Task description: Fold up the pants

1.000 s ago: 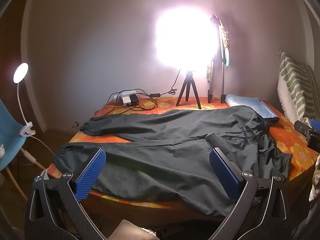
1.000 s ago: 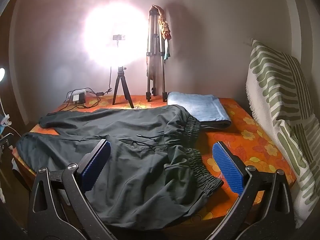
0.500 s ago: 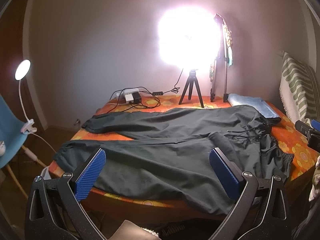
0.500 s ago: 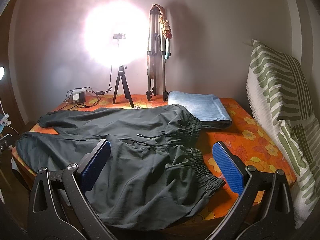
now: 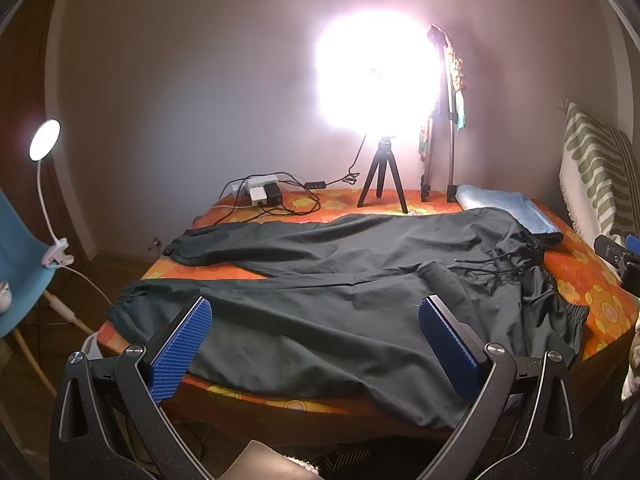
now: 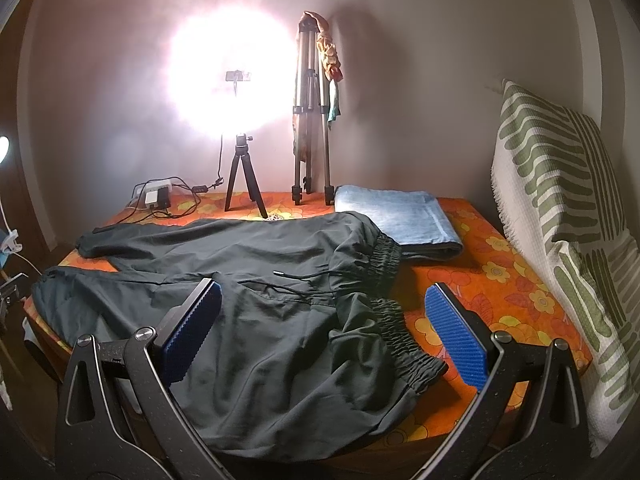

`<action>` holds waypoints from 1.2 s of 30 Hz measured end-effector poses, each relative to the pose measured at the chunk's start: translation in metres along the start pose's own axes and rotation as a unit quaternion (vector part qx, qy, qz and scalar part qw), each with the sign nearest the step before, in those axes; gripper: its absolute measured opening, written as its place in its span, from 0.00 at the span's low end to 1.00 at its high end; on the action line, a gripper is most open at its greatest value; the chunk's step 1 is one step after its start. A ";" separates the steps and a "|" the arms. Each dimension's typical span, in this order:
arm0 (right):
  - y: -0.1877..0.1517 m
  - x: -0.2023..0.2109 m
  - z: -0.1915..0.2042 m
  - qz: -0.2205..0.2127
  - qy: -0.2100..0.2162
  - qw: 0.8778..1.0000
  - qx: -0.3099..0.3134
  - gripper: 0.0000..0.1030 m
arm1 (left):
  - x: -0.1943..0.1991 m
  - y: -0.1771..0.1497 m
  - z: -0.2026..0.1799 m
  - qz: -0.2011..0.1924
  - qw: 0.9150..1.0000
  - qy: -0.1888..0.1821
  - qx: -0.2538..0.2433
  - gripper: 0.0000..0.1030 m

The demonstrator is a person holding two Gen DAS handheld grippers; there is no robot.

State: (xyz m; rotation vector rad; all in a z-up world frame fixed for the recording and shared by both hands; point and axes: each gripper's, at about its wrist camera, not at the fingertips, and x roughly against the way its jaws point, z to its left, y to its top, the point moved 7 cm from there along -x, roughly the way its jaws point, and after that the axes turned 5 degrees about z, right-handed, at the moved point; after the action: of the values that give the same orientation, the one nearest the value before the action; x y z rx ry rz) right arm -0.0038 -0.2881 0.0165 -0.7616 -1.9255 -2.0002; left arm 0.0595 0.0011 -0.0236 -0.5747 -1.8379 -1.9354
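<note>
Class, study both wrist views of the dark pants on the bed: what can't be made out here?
- Ring light head: washed out by glare, both views.
- Pants near hem: in the left wrist view, hidden behind the left hand-held gripper.
- Power strip: too small for detail, right wrist view.

Tripods [image 6: 244, 176] and folded towel [image 6: 396, 220] crowd the far edge behind pants [image 6: 260, 320].
</note>
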 end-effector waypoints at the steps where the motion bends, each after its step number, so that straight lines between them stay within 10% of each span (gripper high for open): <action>1: 0.000 0.000 0.000 -0.001 0.000 1.000 0.000 1.00 | 0.000 0.000 0.001 0.000 1.000 0.000 0.001 1.00; 36: -0.001 0.000 0.000 0.002 0.000 1.000 0.001 1.00 | -0.006 -0.005 0.004 0.011 1.000 0.008 0.000 1.00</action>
State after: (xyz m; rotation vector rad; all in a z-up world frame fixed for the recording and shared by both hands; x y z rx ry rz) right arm -0.0039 -0.2878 0.0157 -0.7646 -1.9243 -1.9964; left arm 0.0615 0.0055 -0.0306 -0.5743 -1.8136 -1.9216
